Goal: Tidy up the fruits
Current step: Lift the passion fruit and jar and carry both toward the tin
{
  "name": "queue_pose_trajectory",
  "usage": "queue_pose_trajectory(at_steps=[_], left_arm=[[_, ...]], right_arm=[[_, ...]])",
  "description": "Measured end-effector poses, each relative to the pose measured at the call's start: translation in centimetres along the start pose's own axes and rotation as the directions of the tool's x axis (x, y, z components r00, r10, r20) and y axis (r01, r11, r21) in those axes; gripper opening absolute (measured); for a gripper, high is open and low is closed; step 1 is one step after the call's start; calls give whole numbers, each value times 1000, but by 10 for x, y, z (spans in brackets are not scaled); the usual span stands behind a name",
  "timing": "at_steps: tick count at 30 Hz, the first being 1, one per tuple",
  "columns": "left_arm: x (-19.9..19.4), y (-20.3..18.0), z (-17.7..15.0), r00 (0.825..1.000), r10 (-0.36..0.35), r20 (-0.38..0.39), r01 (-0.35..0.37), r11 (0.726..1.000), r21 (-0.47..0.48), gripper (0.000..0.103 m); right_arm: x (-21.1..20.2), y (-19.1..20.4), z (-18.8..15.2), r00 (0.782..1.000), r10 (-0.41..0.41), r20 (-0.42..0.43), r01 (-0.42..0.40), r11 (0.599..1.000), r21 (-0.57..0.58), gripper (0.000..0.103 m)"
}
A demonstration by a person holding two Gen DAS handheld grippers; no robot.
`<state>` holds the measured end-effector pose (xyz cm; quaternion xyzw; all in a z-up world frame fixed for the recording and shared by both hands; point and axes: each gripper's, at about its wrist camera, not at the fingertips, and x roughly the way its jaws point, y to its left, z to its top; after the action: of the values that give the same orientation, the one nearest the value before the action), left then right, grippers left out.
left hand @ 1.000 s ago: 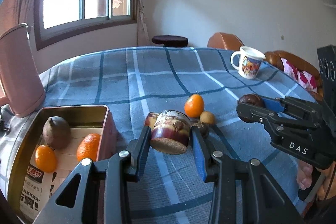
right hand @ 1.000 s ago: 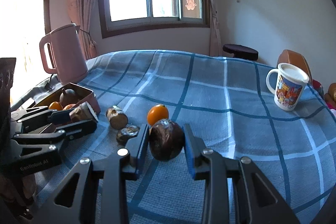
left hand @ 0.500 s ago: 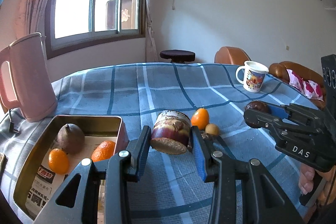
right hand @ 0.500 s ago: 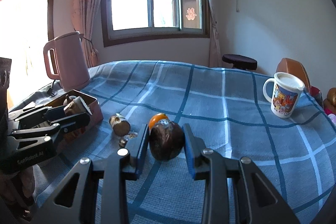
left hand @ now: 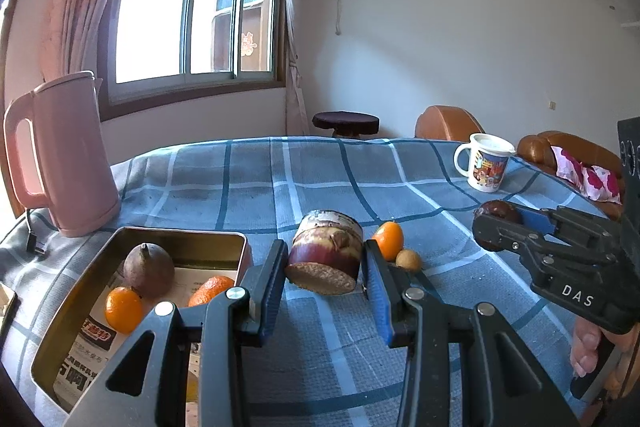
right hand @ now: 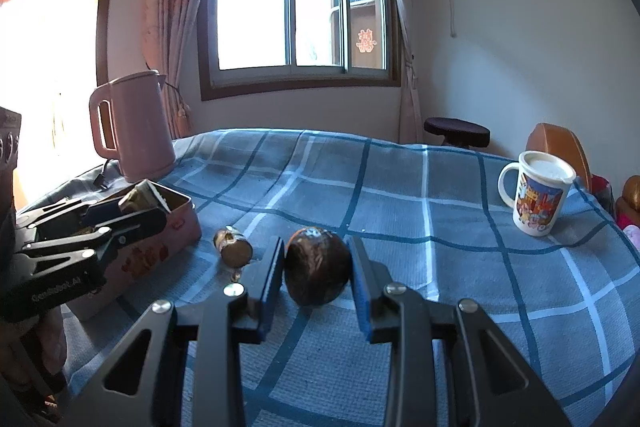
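My left gripper (left hand: 325, 267) is shut on a short purple sugarcane piece (left hand: 326, 251), held above the cloth just right of the metal tin (left hand: 60, 331). The tin holds a dark pear-shaped fruit (left hand: 148, 269) and two oranges (left hand: 123, 309). An orange (left hand: 388, 235) and a small longan (left hand: 408, 259) lie on the cloth behind the cane. My right gripper (right hand: 316, 267) is shut on a dark brown round fruit (right hand: 317, 271). A second cane piece (right hand: 234, 249) lies on the cloth left of it. In the right wrist view the left gripper (right hand: 132, 209) hangs over the tin's near corner.
A pink kettle (left hand: 60, 155) stands behind the tin at the table's left. A printed white mug (left hand: 486, 163) sits at the far right. The blue checked cloth (left hand: 256, 179) covers the table. A stool (left hand: 346, 121) and brown chairs stand beyond the far edge.
Both views have tilted upward, showing more wall and window. Each gripper keeps its hold; the left one with the cane now sits closer to the tin in the right wrist view.
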<state>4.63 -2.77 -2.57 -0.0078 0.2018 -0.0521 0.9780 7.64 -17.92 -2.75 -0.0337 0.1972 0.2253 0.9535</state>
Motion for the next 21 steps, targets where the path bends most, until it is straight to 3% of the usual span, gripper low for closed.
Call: queue_pose_trajectory(at_steps=[21], left_arm=[[-16,-5,-4,998,20,66,-22,999,27,40]], right_arm=[[-19,5,-1,994,-5,105,7,1000,-24,35]])
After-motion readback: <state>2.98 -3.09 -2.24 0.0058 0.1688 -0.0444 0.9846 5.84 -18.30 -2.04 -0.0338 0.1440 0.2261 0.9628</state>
